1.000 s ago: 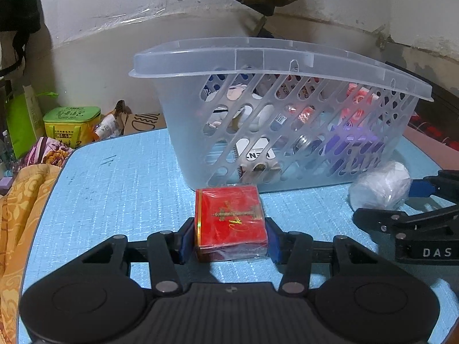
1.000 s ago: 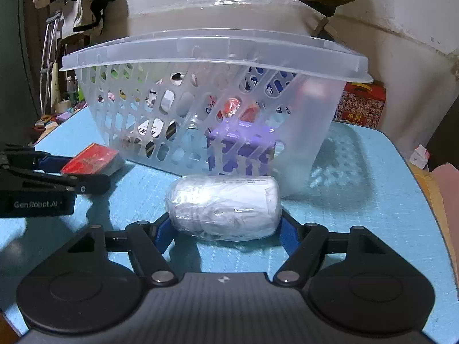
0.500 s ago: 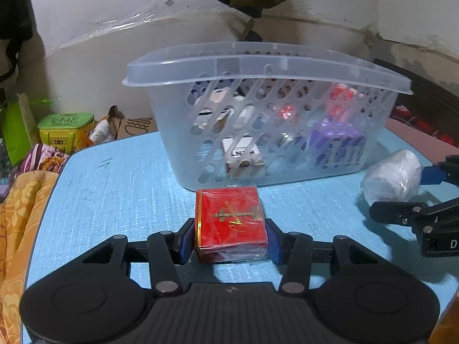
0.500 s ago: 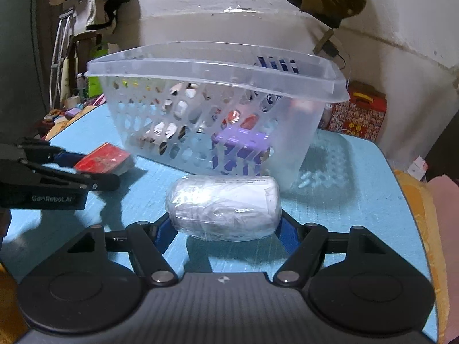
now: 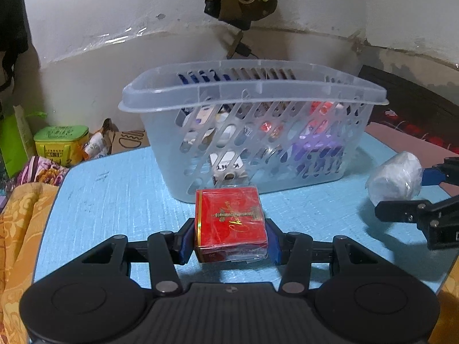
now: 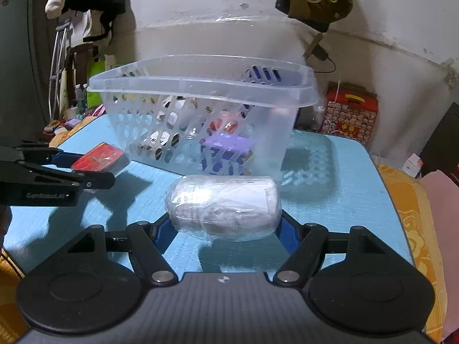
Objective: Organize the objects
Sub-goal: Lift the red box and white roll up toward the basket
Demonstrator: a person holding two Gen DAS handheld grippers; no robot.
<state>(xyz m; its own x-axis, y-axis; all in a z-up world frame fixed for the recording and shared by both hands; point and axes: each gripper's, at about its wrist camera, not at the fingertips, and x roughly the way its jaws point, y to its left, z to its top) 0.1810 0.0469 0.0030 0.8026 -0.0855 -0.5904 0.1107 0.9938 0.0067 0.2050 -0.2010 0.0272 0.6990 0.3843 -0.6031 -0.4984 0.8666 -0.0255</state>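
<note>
My left gripper point(image 5: 229, 246) is shut on a red box with gold lettering point(image 5: 231, 223), held above the blue table in front of a clear plastic basket point(image 5: 252, 91). My right gripper point(image 6: 225, 229) is shut on a white plastic-wrapped roll point(image 6: 223, 206), held in front of the basket's right end point(image 6: 200, 86). The red box point(image 6: 100, 157) and left gripper point(image 6: 86, 169) show at the left of the right wrist view. The roll point(image 5: 396, 177) and right gripper point(image 5: 407, 189) show at the right of the left wrist view. The basket holds several small packs.
The blue table point(image 5: 114, 195) carries the basket. A green tin point(image 5: 61, 143) and clutter sit off its far left. A red patterned box point(image 6: 348, 111) stands behind the table at the right. Yellow cloth point(image 6: 413, 229) lies along the right edge.
Both grippers have risen and drawn back from the basket with their objects still held. The basket looks smaller and lower in both views.
</note>
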